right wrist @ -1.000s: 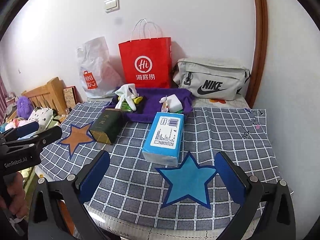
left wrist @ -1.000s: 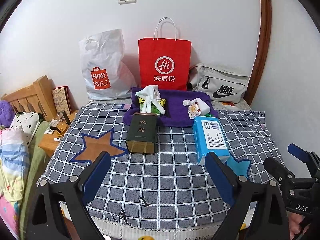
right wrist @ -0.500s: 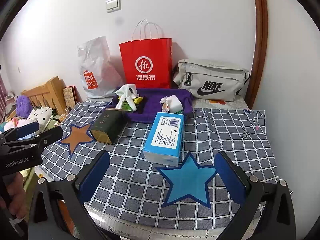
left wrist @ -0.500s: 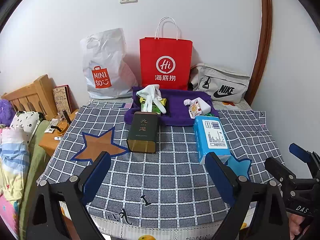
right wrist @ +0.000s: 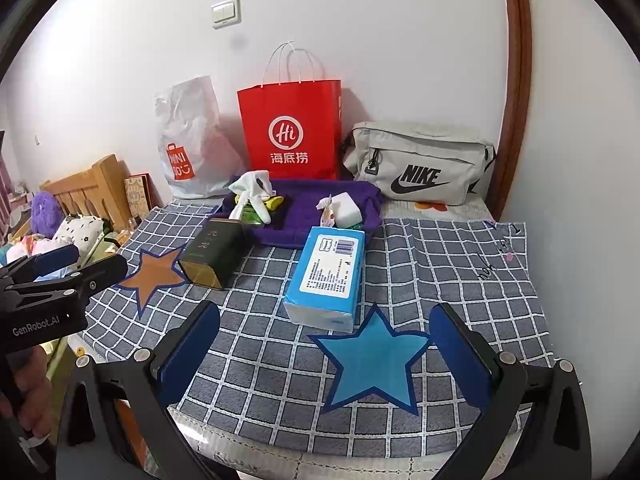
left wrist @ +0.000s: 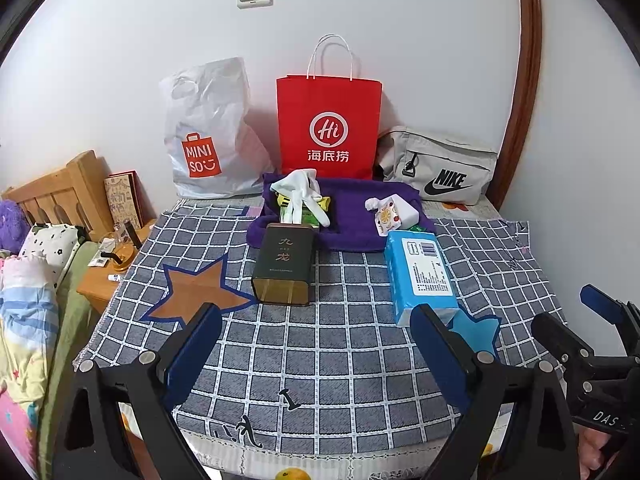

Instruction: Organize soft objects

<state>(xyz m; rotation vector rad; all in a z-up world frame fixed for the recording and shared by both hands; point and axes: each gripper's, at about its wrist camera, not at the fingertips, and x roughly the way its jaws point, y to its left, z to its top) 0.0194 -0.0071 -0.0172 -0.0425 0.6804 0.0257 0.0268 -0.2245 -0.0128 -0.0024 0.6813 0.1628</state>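
Note:
A blue tissue pack (left wrist: 422,276) (right wrist: 328,276) lies on the checked cloth, just behind a blue star patch (right wrist: 372,360). Left of it lies a dark green tin (left wrist: 284,264) (right wrist: 214,250) beside an orange star patch (left wrist: 196,294). Behind both, a purple tray (left wrist: 356,216) (right wrist: 304,208) holds a white glove (left wrist: 302,194) (right wrist: 252,192), green and yellow packets and a small white packet (left wrist: 394,214) (right wrist: 340,210). My left gripper (left wrist: 316,356) stands open near the cloth's front edge, with nothing between its fingers. My right gripper (right wrist: 324,354) is open too, over the blue star.
Against the wall stand a white MINISO bag (left wrist: 208,132), a red paper bag (left wrist: 328,124) and a grey Nike pouch (left wrist: 438,170). A wooden bed frame (left wrist: 56,196), bedding and a small cluttered bedside table (left wrist: 108,276) lie to the left. A wall closes the right side.
Both views have shifted very slightly; the objects on the cloth have not moved and both grippers stay open.

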